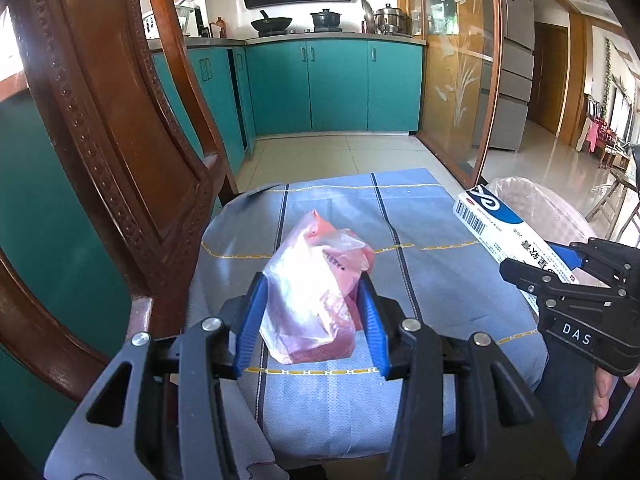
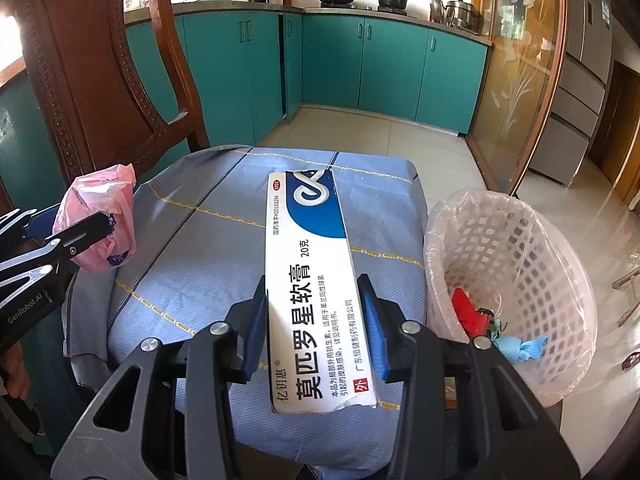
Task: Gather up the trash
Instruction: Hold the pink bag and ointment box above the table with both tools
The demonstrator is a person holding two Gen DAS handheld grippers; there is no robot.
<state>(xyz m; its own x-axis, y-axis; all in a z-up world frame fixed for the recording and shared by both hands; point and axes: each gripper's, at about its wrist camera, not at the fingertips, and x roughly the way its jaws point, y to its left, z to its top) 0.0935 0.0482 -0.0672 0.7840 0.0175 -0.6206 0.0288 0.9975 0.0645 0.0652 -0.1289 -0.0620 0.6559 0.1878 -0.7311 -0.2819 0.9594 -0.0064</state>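
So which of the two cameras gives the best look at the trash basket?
The right wrist view: the white lattice basket with its plastic liner shows almost whole, open mouth toward the camera, with red and blue scraps inside. The left wrist view catches only its lined rim behind the ointment box held in the right gripper.

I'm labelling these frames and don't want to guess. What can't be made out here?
- Pink bag: contents unreadable through the crumpled plastic, in both views.
- Box: underside hidden; in the left view the right gripper covers its near end.
- Basket: bottom trash is partly hidden by its near wall; in the left view the box hides most of it.
- Chair: cut off by the frame edge.
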